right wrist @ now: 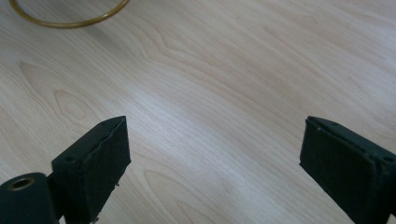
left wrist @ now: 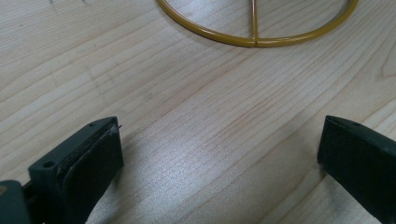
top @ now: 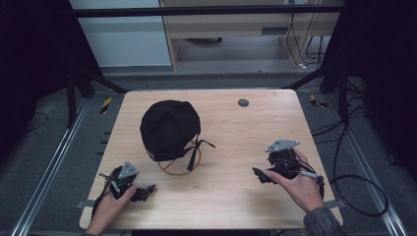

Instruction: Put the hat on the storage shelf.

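Resting near table [top: 221,196] front edge: left gripper [top: 146,189] and right gripper [top: 260,175], jaws spread, empty. Black cap [top: 169,129] sits on gold wire stand [top: 179,167], left of centre, raised for easy grasp.

High cam above near table [top: 231,142] edge, facing fwd/down; both gripper cams low, close, sharing gold ring [left wrist: 254,39].

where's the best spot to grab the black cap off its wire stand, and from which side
Probably the lower rim of the black cap on its near side, where the fabric edge hangs free above the gold wire stand. Come in low from the person's side: the crown is round and wide, while the rim is thin enough to pinch.
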Demonstrator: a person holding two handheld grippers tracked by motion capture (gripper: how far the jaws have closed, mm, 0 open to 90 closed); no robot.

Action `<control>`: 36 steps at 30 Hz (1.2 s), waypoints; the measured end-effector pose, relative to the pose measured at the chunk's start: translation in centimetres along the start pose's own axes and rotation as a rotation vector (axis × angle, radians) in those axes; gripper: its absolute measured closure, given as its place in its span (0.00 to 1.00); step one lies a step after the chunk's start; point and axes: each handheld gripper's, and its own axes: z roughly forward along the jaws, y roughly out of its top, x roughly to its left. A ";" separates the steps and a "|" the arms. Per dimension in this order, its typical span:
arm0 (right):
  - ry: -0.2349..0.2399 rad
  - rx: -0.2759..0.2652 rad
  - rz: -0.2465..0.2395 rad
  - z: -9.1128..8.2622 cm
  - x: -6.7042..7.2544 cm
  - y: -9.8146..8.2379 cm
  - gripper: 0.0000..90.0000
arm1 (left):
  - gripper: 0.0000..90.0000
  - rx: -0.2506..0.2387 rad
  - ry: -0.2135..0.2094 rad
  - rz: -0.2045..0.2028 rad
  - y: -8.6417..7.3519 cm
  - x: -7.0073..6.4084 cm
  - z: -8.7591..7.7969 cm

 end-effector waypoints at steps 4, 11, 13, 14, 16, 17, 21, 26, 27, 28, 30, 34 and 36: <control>0.009 -0.006 0.005 0.5 0.0 -0.7 0.08 | 0.00 0.000 0.000 0.000 0.0 0.0 0.0; 0.016 0.007 0.017 1.7 0.0 -1.8 0.09 | 0.00 0.000 0.000 0.000 0.0 0.0 0.0; 0.024 0.013 0.023 2.1 0.1 -2.0 0.10 | 0.00 0.000 0.000 0.000 0.0 0.0 0.0; 0.023 0.015 0.023 2.2 0.1 -2.1 0.10 | 0.00 0.000 0.000 0.000 0.0 0.0 0.0; 0.030 0.019 0.034 2.5 0.1 -2.5 0.11 | 0.00 0.000 0.000 0.000 0.0 0.0 0.0; 0.035 0.021 0.033 2.8 0.1 -2.6 0.12 | 0.00 0.000 0.000 0.000 0.0 0.0 0.0; 0.042 0.022 0.042 3.4 0.3 -3.0 0.12 | 0.00 0.000 0.000 0.000 0.0 0.0 0.0; 0.053 0.014 0.057 4.3 0.5 -3.1 0.12 | 0.00 0.000 0.000 0.000 0.0 0.0 0.0; 0.054 0.010 0.062 4.5 0.5 -3.1 0.12 | 0.00 0.000 0.000 0.000 0.0 0.0 0.0; 0.057 0.006 0.063 4.6 0.6 -3.1 0.11 | 0.00 0.000 0.000 0.000 0.0 0.0 0.0; 0.061 -0.001 0.073 5.0 0.7 -3.1 0.11 | 0.00 0.000 0.000 0.000 0.0 0.0 0.0; 0.062 -0.007 0.086 6.0 0.9 -3.0 0.10 | 0.00 0.000 0.000 0.000 0.0 0.0 0.0; 0.063 -0.011 0.091 6.3 1.0 -3.0 0.10 | 0.00 0.000 0.000 0.000 0.0 0.0 0.0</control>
